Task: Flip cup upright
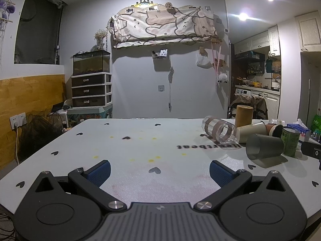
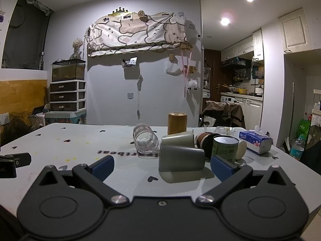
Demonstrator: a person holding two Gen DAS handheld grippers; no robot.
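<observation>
A: Status on jaws?

B: Left gripper (image 1: 159, 169) jaws spread wide, nothing between them, low over the worktop (image 1: 140, 146). Right gripper (image 2: 162, 166) same, jaws released, holding nothing.

A: Where's the cup?

B: Grey cup (image 2: 180, 157) is on its side on the worktop, right in front of the right gripper, roughly between the blue pads (image 2: 103, 167) but a bit beyond them. Can't tell if the right pad touches it. In left cam the grey cup (image 1: 263, 146) sits far right, mouth facing left, well apart from the left gripper.

A: Anything else nearby?

B: Cluster behind it. Clear glass (image 2: 145, 140) w/ brown bands lying on its side, mouth toward cam, left of the grey cup. Beige cup (image 2: 178, 138) tipped over just behind. Brown cup (image 2: 206, 140) also on its side, next to a green can (image 2: 224, 148) standing upright. Tan cylinder (image 2: 177, 123) upright at the back. Tissue pack (image 2: 255, 141) on the right edge of the worktop.

A: Left gripper in right cam?

B: Yes, black body at far left edge (image 2: 12, 162), resting low at the worktop.
</observation>
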